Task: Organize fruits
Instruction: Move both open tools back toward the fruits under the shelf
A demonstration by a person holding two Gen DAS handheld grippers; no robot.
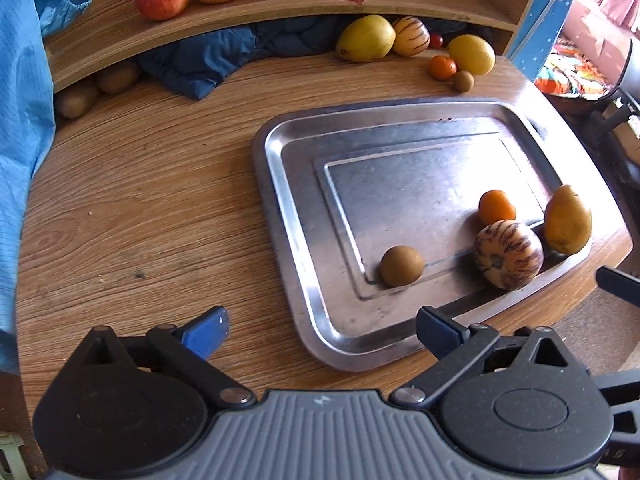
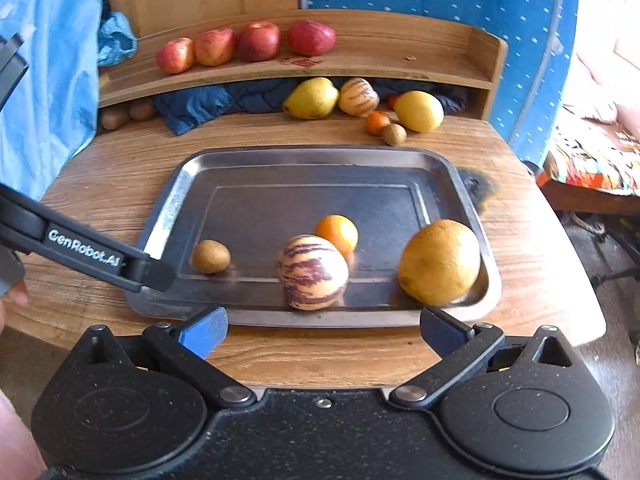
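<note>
We are holding both tools back at the near edge of the table, the left gripper (image 1: 322, 334) and the right gripper (image 2: 322, 330) each spread wide and gripping nothing. Just ahead of the right gripper, four fruits are sitting in the metal tray (image 2: 240, 168): a striped melon (image 2: 312, 272) closest, an orange (image 2: 338, 234) behind it, a small brown fruit (image 2: 211, 256) toward its left finger, a yellow mango (image 2: 440, 262) toward its right. We are judging the melon smooth, round and likely to roll, so we should be closing across its widest middle; the mango looks heavier and bruisable. The right view is showing the left tool's arm over the tray's near left corner; the left view is showing more bare table beside the tray (image 1: 280, 152)
</note>
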